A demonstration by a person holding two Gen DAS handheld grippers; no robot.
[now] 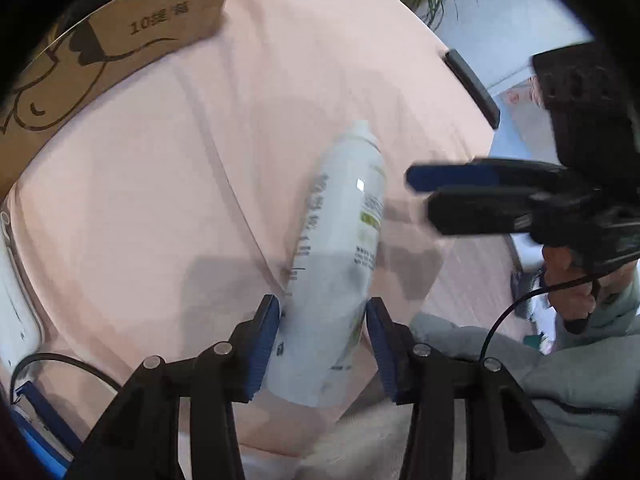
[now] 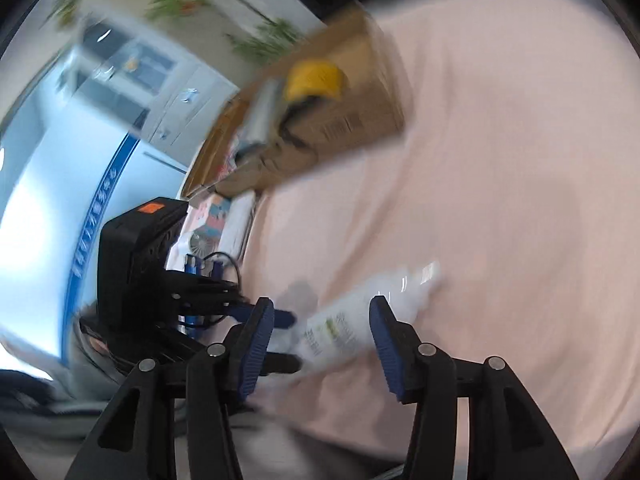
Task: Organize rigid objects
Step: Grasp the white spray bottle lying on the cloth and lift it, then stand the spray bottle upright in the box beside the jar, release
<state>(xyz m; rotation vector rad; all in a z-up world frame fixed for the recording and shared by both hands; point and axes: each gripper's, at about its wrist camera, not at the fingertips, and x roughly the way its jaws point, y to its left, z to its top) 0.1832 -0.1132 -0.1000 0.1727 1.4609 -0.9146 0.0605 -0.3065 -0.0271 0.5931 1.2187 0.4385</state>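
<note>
A white spray can (image 1: 340,248) with green label print lies between the blue pads of my left gripper (image 1: 322,344), which is shut on its lower body, over the pink cloth. The can also shows blurred in the right wrist view (image 2: 360,312). My right gripper (image 2: 322,344) is open and empty, just short of the can. It shows in the left wrist view (image 1: 424,196) to the right of the can. A cardboard box (image 1: 100,52) stands at the far left. In the right wrist view the box (image 2: 352,120) holds a yellow object (image 2: 316,80) and a grey can.
The pink cloth (image 1: 160,200) covers the table. A dark flat object (image 1: 472,84) lies at the cloth's far right edge. A white device (image 1: 16,304) sits at the left edge. Green plants stand behind the table.
</note>
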